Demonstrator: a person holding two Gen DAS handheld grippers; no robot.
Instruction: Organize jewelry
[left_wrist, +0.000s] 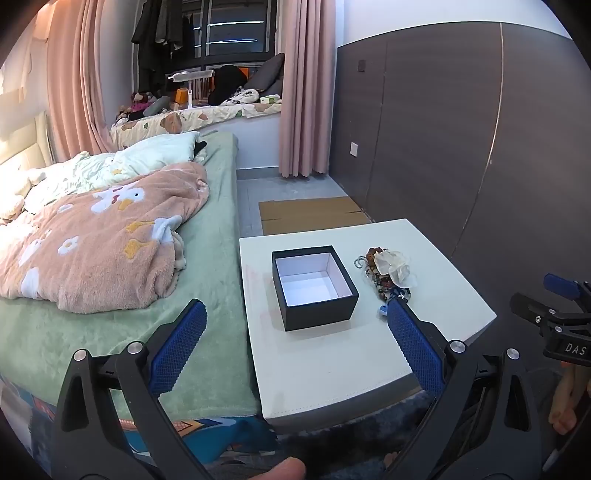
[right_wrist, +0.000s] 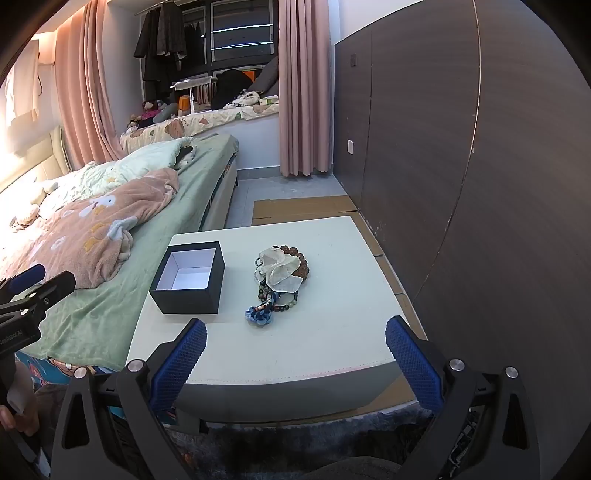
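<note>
A black open box (left_wrist: 314, 286) (right_wrist: 189, 278) with a white, empty inside stands on the white table (left_wrist: 332, 362) (right_wrist: 314, 343). To its right lies a heap of jewelry (left_wrist: 388, 273) (right_wrist: 277, 284): bead strings, a brown beaded bracelet, a blue knot and a pale sheer pouch on top. My left gripper (left_wrist: 295, 317) hovers open near the table's front edge, its right finger's tip close to the heap's blue end. My right gripper (right_wrist: 295, 336) is open over the table's front edge, short of the heap. Nothing is between either pair of fingers.
A bed (left_wrist: 147, 258) with a green sheet and pink blanket borders the table on the left. A dark wood-panel wall (left_wrist: 461, 147) runs along the right. Flat cardboard (left_wrist: 314, 214) lies on the floor behind the table. A dark shaggy rug (right_wrist: 314, 443) lies in front.
</note>
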